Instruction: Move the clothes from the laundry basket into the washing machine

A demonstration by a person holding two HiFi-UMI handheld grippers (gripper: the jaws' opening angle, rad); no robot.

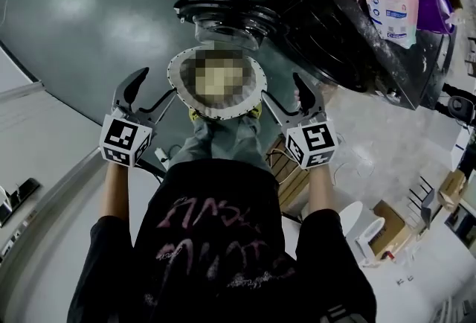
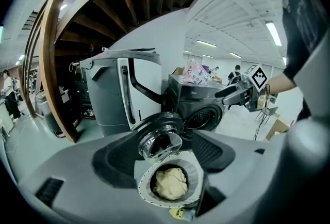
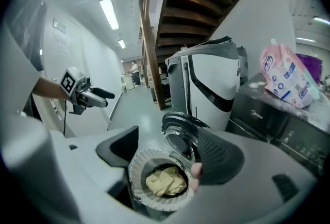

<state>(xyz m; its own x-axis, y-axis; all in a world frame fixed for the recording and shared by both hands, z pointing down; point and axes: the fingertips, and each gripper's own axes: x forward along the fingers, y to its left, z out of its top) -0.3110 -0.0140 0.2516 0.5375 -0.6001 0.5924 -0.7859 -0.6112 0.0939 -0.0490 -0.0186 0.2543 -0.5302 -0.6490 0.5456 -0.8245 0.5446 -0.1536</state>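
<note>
A round white laundry basket [image 1: 175, 88] stands on the floor at the person's feet, with a pale yellow bundle of clothes [image 2: 171, 182] inside it. Just beyond it the round glass door [image 1: 223, 16] of the black front-loading washing machine [image 1: 349, 24] hangs open, and the drum opening [image 2: 204, 117] shows behind it. My left gripper [image 1: 152, 91] is at the basket's left side and my right gripper [image 1: 288, 97] at its right, both a little above the rim. Both are open with nothing between the jaws. Each gripper view looks down on the basket [image 3: 135, 171] and the clothes [image 3: 165, 180].
A pink detergent pouch [image 1: 390, 1] and a purple item [image 1: 435, 9] lie on top of the washing machine. A tall white and grey appliance [image 2: 124, 89] stands beside it, under a wooden staircase [image 3: 154, 37]. A wooden crate [image 1: 288, 174] and cardboard boxes [image 1: 390, 228] sit at the right.
</note>
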